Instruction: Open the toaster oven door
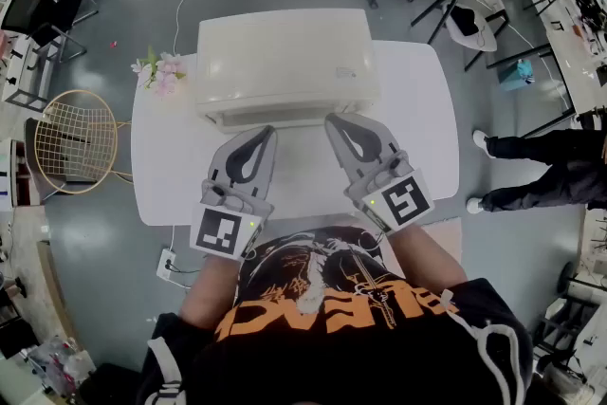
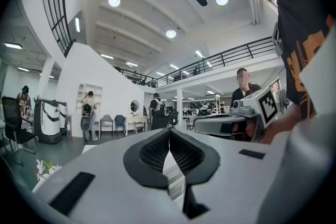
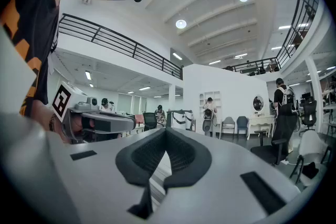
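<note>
White rounded desk carries the boxy cream toaster oven at its far middle, front toward the person, door looks shut. Left claw and right claw are level, both pinched together on nothing, tips just beside the oven front. Step: approach, no grip. Next: spread one claw, find the door handle (not visible from above), clamp, pull down.

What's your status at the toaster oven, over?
Left gripper and right gripper both shut, empty, tips near the oven front. Toaster oven door closed. Nothing in the way; flowers well off to the left.
</note>
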